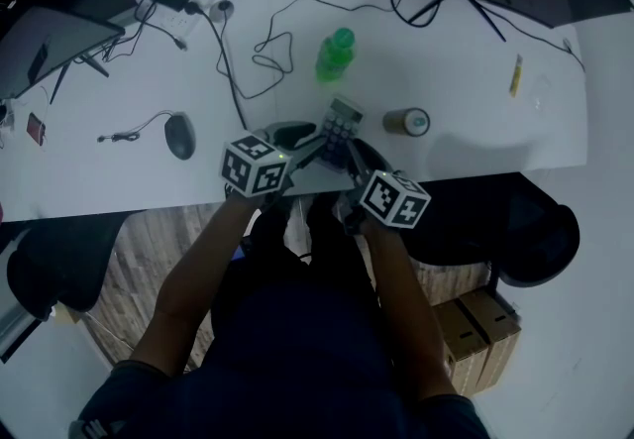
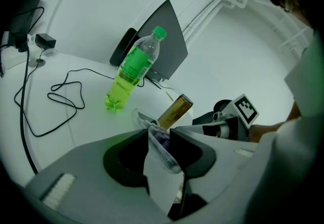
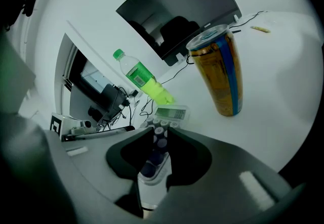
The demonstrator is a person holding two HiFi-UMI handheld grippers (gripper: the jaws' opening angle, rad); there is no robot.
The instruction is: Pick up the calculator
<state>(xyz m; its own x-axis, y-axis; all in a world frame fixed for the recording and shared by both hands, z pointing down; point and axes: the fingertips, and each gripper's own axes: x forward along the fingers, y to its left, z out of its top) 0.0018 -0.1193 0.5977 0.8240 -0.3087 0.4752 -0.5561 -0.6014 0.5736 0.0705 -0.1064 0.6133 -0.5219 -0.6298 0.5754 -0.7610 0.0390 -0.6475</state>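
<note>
The left gripper (image 2: 159,133) and the right gripper (image 3: 161,134) each have their jaws closed narrowly on the calculator (image 1: 343,122), gripping it from either side at the near edge of the white desk (image 1: 475,120). Just beyond it a can (image 1: 406,121) sits to the right, with a green bottle (image 1: 335,54) farther back.

R claw (image 3: 159,131) seemingly clamps calculator (image 3: 170,113); can (image 3: 220,74) & green bottle (image 3: 144,79) beyond

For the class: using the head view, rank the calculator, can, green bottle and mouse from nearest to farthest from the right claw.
1. calculator, gripped in the right claw, near the desk's front edge.
2. can, just to the calculator's right.
3. green bottle, farther back on the desk.
4. mouse, far over on the left.
</note>
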